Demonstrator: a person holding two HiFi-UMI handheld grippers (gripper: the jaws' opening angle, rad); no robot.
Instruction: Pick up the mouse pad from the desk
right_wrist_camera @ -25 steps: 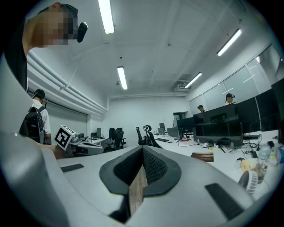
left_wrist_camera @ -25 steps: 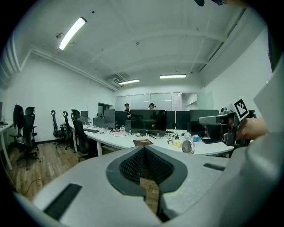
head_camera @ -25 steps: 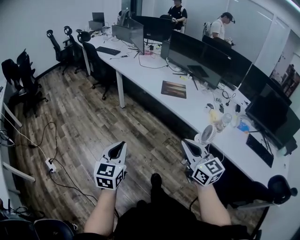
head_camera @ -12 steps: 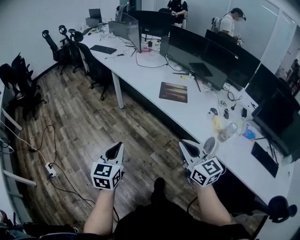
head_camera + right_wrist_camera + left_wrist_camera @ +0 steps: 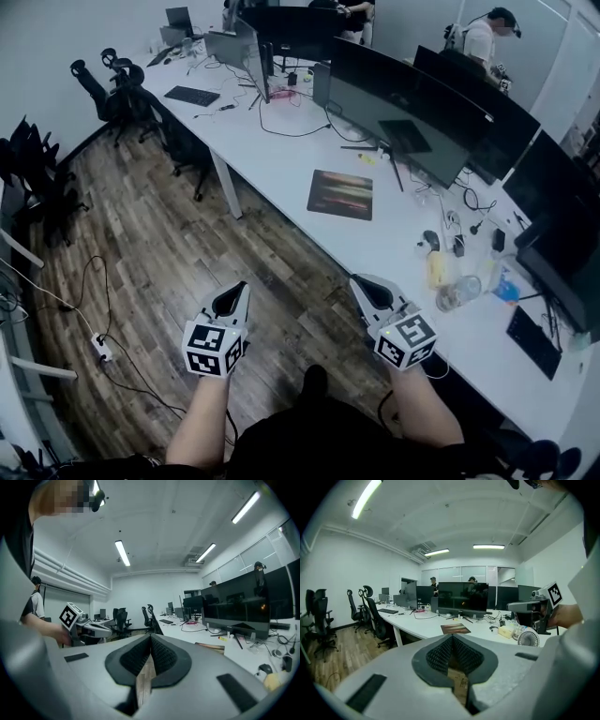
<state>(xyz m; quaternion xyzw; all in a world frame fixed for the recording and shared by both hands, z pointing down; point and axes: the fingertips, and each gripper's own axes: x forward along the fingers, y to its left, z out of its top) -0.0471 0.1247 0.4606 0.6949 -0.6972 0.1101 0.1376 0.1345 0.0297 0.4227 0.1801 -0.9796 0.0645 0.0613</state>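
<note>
Mouse pad (image 5: 340, 194): a dark rectangle with a streaked print. It lies flat on the white worktop (image 5: 281, 159) with nothing on top of it.
Around it: the foot of the wide monitor (image 5: 403, 112) stands just behind it. Cables and a mouse (image 5: 431, 240) lie off to its right, well apart from it, and there is bare worktop on its near side.
Right hand-held gripper (image 5: 370, 292): the jaws are pressed together with nothing between them. It is by the worktop's front edge and well short of the pad.
Left hand-held gripper (image 5: 234, 302): the jaws are also pressed together and empty. It is out over the wooden floor (image 5: 169, 253), farther from the worktop than the right one.
Step in hand: probably the approach, since neither tool has reached the pad.
Doing it well: spread the jaws before arriving, not over the pad. The pad looks thin and limp, so a grab from above would likely slip. It seems better to come in low at the near edge or a corner, get one jaw under it, then pinch. The other tool could pin the far side to stop the pad sliding toward the monitor foot.
Risk: catching the cables if the reach drifts right.
</note>
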